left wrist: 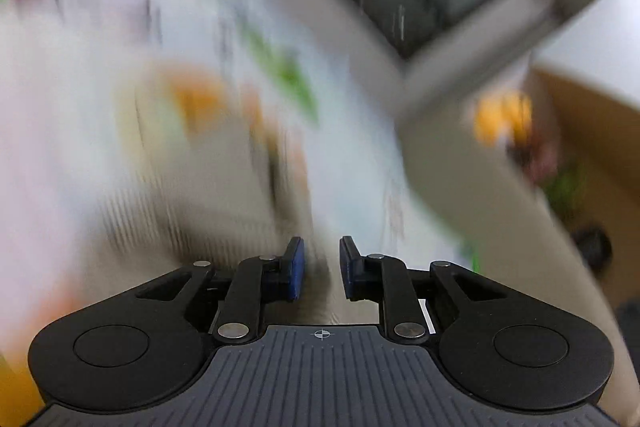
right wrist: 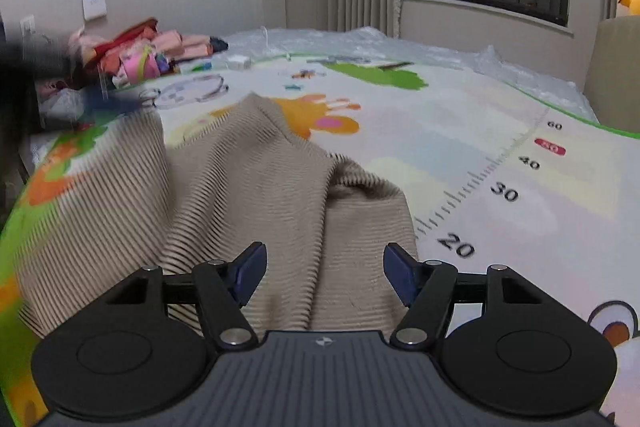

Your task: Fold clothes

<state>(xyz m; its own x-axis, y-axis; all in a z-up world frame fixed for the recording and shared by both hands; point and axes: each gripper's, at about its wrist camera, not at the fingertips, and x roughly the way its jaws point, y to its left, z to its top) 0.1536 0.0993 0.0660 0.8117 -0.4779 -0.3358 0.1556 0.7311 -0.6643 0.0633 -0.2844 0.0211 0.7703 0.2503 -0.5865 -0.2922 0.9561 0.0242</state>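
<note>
Okay, beige ribbed garment (right wrist: 240, 195) lies bunched on the play mat (right wrist: 460, 131), long axis running fwd-left, right under your right gripper (right wrist: 325, 279), jaws wide apart, empty. Left gripper (left wrist: 322, 273) blurred, narrow gap, nothing clamped.
</note>
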